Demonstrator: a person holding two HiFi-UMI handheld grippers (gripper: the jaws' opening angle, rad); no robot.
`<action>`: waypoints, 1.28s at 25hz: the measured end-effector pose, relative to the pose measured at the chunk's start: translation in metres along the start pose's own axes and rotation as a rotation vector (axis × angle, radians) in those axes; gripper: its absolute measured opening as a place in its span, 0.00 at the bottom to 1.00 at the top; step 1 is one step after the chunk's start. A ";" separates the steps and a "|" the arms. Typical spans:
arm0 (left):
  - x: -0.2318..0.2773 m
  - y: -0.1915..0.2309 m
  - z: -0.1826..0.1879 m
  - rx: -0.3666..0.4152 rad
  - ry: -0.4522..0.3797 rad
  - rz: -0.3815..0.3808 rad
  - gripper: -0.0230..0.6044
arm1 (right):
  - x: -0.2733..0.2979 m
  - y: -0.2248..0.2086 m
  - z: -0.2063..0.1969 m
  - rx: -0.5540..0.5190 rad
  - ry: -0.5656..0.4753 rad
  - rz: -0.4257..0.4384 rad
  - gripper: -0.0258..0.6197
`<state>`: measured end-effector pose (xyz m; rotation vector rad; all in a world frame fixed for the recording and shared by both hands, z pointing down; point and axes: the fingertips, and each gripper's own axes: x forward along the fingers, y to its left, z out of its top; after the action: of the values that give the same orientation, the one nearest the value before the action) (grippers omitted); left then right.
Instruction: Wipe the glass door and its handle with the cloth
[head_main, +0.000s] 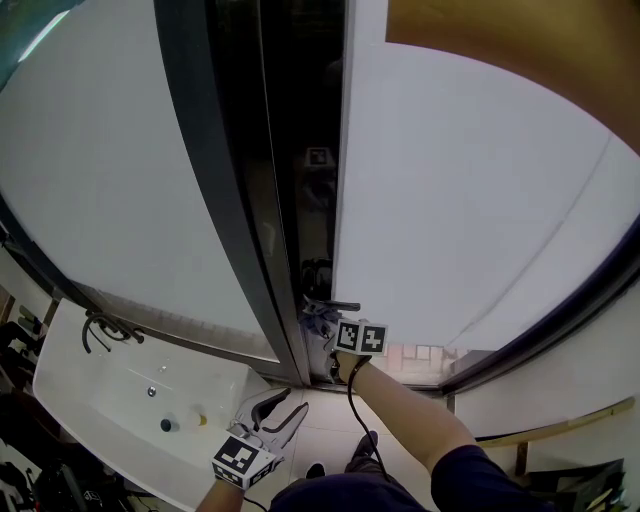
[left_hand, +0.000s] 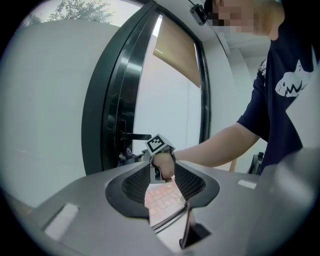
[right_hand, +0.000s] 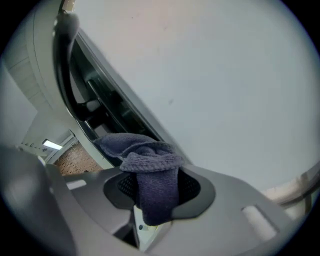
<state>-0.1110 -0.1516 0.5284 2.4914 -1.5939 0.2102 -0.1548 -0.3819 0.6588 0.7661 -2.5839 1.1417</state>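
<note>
down by the latch edge of the glass door (head_main: 480, 200), close to its dark lever handle (head_main: 338, 305), the right gripper (head_main: 328, 322) is holding a blue-grey cloth (right_hand: 150, 170) up toward the door frame (head_main: 240, 200). its jaws are closing tight on a thick fold of that cloth, with a loose bunch spilling forward over the tips. whether the bunch is touching the pane or the frame is not clear from the right gripper view. the left gripper (head_main: 272, 412) is hanging lower and well apart from the door, above the floor and near a white sink (head_main: 70, 370). its jaws are standing apart with nothing between them, and only the person's far hand is showing through the gap. the cloth is looking soft, knitted and light, so it is likely going to drape, fold and slip within a loose pinch. gripping it deep in the middle, as now, is leaving a padded wad free to spread flat on the glass. the pane is probably hard and smooth, asking for even, modest pressure. the handle is narrow and rigid, so wrapping the loose end around it is likely working better than dabbing, and the hard jaw tips are best kept off the glass
</note>
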 end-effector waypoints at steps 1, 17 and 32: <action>0.001 -0.001 0.000 0.002 -0.002 -0.002 0.27 | 0.002 0.001 0.002 0.001 0.005 -0.001 0.27; -0.004 -0.002 0.005 0.013 -0.006 0.026 0.27 | 0.038 -0.005 -0.027 -0.079 0.137 -0.108 0.27; -0.041 -0.023 0.014 0.074 -0.036 -0.113 0.27 | -0.116 0.058 -0.029 -0.344 -0.104 0.036 0.27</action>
<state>-0.1068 -0.1093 0.5044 2.6465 -1.4785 0.2141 -0.0889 -0.2850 0.5971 0.7164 -2.7831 0.6508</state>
